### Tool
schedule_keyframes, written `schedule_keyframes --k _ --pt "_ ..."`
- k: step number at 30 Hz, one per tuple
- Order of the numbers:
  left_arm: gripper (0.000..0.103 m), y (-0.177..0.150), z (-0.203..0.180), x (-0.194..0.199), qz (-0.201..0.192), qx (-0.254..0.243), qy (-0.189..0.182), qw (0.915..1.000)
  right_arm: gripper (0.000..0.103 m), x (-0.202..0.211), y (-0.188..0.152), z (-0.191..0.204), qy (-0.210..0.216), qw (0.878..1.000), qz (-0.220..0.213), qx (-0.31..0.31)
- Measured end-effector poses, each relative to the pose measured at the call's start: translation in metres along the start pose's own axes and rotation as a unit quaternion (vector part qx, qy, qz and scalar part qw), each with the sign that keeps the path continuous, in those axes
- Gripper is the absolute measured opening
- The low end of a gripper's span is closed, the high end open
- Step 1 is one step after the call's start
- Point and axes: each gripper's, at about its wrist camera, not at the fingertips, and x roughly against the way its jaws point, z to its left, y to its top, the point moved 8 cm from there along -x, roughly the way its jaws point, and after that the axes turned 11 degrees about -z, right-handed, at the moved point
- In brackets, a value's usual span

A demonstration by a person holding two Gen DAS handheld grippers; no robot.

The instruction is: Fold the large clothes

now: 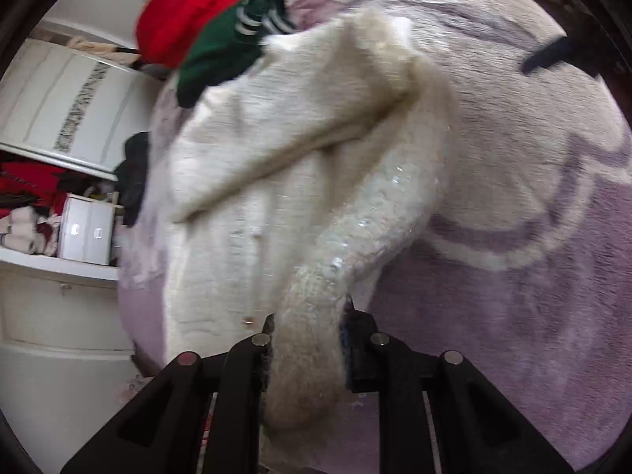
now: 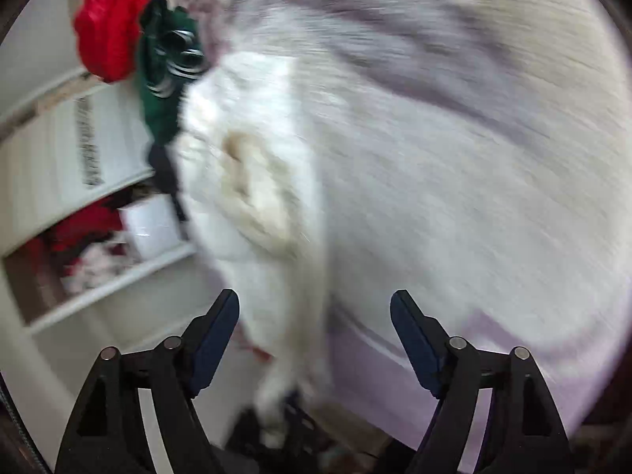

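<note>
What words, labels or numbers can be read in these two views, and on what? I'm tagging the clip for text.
None can be read.
White boxes on the shelf: small dark marks on the fronts, too small to read.
Cupboard door: a dark patterned strip, ornament, no letters to make out.
Green garment: white stripes only, no text.
Cream sweater: no label shows.
Right wrist view: too blurred for any text.
</note>
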Motion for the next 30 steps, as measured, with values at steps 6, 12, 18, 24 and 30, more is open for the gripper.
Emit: schedule_keyframes --k 6,12,18,24,30 --pt "0.014 -0.003 0.013 -0.013 0.001 -0.003 0.012 0.9999 0.087 -0.064 0.042 0.033 0.025 0.998 0.018 0.055" --pt "0.014 -0.006 0.021 -0.013 -0.002 0.024 -0.017 0.9996 0.059 -0.128 0.052 0.006 -0.06 0.997 0.026 0.042" --pt "0.014 -0.015 0.066 0.002 0.0 0.101 -0.08 0.9917 0.023 -0.109 0.028 0.08 -0.093 0.993 -0.006 0.072" --pt "0.014 -0.039 0.15 0.001 -0.002 0.18 -0.127 0.9755 0.022 -0.132 -0.021 0.216 -0.136 0.982 0.002 0.133" --pt "0.014 -0.095 0.242 -0.054 0.027 0.261 -0.159 0.9518 0.022 -0.216 -0.077 0.313 -0.211 0.957 0.022 0.197"
